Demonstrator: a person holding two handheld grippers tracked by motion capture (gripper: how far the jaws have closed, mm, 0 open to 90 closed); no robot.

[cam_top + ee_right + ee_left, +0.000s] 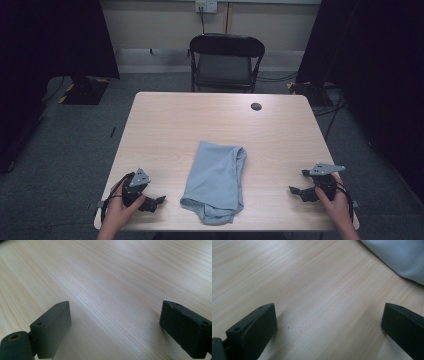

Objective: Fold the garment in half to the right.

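On the middle of the pale wooden table point(165, 115) lies a folded light-blue fabric garment point(216, 181), soft, limp, likely light; best pinched at its near hem corners. Left gripper point(159, 200) and right gripper point(295, 190) rest released, empty, either side

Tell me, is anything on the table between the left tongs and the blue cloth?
Nothing visible. The left tongs rest open beside the blue cloth, with bare table between them; the cloth's edge lies just ahead.
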